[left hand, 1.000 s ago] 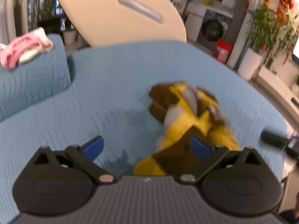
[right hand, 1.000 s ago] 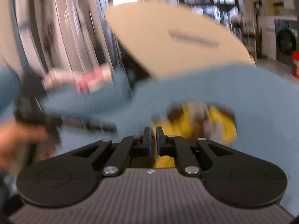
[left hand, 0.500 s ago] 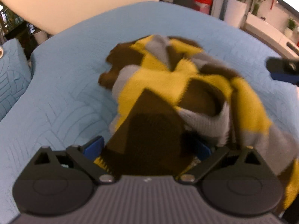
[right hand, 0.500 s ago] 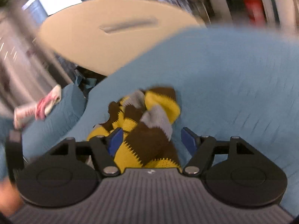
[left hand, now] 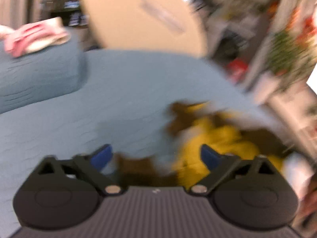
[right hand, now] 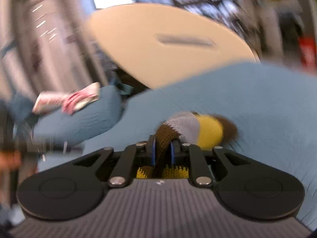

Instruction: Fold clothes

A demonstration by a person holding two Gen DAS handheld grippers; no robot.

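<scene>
A crumpled knit sweater in yellow, brown and grey lies on the blue bed cover, low and right in the blurred left wrist view. My left gripper hangs over its near edge, jaws opening wide. Brown and yellow cloth lies between the fingers, and the pads do not press on it. In the right wrist view my right gripper is closing, its blue pads pinching a brown fold of the sweater, which bunches just beyond the fingertips.
A blue pillow at the left carries a folded pink and white cloth, also seen as the pink cloth. A beige headboard rises behind the bed. A hand shows at the right edge. A plant and a red bin stand beyond.
The right gripper, open around the sweater half a second ago, has closed on a brown fold. In the left view the sweater no longer fills the frame and sits low right.
</scene>
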